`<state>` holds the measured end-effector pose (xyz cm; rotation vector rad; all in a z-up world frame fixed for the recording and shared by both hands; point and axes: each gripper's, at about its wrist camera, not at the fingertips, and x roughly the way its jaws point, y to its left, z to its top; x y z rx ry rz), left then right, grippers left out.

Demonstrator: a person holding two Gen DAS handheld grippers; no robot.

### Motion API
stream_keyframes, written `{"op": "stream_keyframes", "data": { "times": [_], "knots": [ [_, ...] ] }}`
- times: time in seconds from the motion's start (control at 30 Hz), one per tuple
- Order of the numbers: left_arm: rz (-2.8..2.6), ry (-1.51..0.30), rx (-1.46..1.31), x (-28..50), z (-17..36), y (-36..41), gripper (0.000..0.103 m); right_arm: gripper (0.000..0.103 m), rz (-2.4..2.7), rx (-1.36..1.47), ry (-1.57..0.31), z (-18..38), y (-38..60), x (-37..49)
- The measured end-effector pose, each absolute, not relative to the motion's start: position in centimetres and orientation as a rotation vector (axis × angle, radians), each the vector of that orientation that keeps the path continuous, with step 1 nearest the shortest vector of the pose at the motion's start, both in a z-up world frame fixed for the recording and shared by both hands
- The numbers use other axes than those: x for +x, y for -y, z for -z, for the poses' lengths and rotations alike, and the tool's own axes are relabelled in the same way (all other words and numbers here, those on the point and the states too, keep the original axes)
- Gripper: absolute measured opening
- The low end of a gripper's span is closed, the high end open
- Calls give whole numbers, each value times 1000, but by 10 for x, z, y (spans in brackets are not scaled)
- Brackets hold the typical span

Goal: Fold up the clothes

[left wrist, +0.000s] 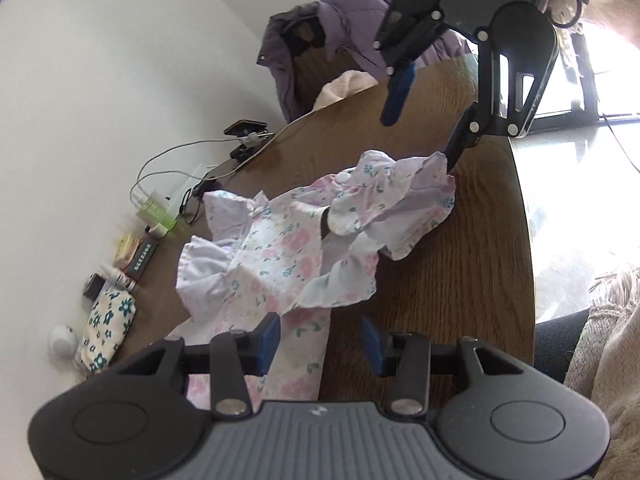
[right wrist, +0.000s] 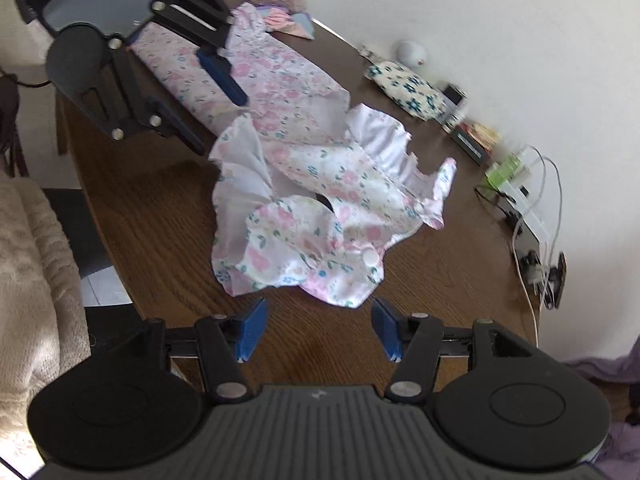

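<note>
A crumpled child's garment, white with pink and blue flowers and ruffled edges, lies on the brown wooden table. My left gripper is open over its long narrow end, and the fabric runs under the left finger. My right gripper is open at the opposite, ruffled end, just short of the hem. In the left wrist view one of its fingertips sits close to a ruffle. Neither gripper holds any cloth.
A purple jacket hangs on a chair beyond the table. Along the wall side lie cables with a charger, a floral pouch, small boxes and a white ball. Beige knitwear lies off the table's curved edge.
</note>
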<state>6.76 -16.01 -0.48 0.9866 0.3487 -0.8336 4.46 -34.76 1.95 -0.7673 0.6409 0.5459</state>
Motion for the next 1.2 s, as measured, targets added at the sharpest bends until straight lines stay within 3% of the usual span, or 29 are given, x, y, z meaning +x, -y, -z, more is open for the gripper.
{"op": "stream_keyframes", "data": {
  "times": [0.13,0.17,0.2,0.27,0.3,0.43,0.63,0.7,0.73,0.87,1.0,1.07,1.2],
  "knots": [
    [872,-300,1024,70,7,173,44,57,-655,-861,-561,-16,336,48],
    [884,-297,1027,71,7,175,38,52,-687,-869,-549,-16,334,50],
    [901,-300,1028,72,5,177,23,47,-723,-859,-553,-17,334,54],
    [930,-337,1002,78,0,178,4,7,-766,-801,-592,-21,336,65],
    [938,-369,958,85,-5,177,4,6,-787,-772,-611,-23,338,71],
    [921,-499,741,121,-24,172,4,7,-789,-437,-669,-43,364,112],
    [797,-589,526,151,-34,142,20,7,-712,45,-794,-53,411,185],
    [754,-610,467,159,-36,130,35,7,-645,143,-838,-47,422,205],
    [732,-620,438,162,-37,125,36,8,-609,185,-862,-41,426,216],
    [644,-659,320,177,-41,101,39,11,-541,186,-913,-22,424,236],
    [585,-669,286,163,-40,72,42,24,-497,95,-888,-18,411,231],
    [562,-669,286,150,-39,56,42,35,-467,79,-841,-25,409,222],
    [470,-671,270,125,-37,19,43,38,-364,30,-650,-52,409,189]
  ]
}}
